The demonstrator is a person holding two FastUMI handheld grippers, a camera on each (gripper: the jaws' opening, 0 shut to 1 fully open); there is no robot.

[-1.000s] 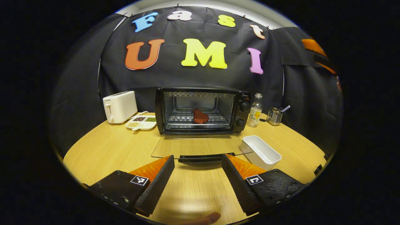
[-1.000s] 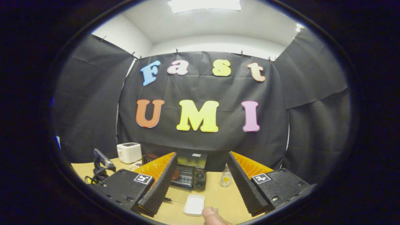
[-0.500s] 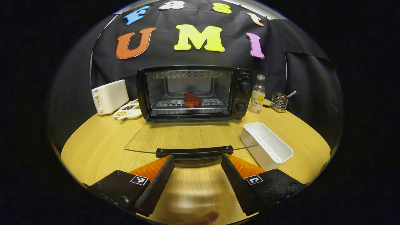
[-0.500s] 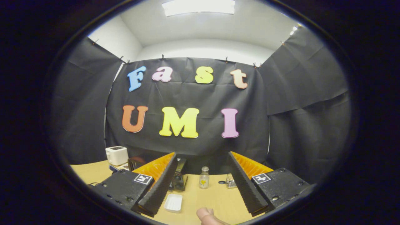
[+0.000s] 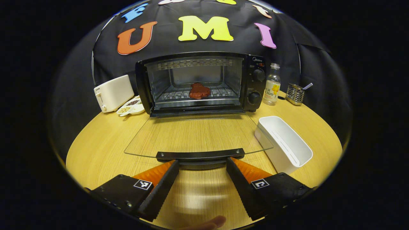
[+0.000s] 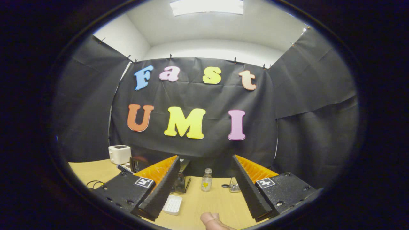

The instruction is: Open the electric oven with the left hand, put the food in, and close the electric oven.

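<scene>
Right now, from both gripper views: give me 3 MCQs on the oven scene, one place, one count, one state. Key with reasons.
1. Where does the food lie?
A. in the white tray
B. on the rack inside the oven
C. on the open door

2. How many knobs show on the oven's control panel?
A. one
B. two
C. four

3. What is the state of the oven door?
A. shut
B. half raised
C. folded down flat and open

Key:
1. B, the reddish piece sits on the wire rack inside the oven, and the white tray beside the door is empty.
2. B, one knob above the other.
3. C, the glass lies low over the table, its handle just ahead of the open left gripper.
</scene>
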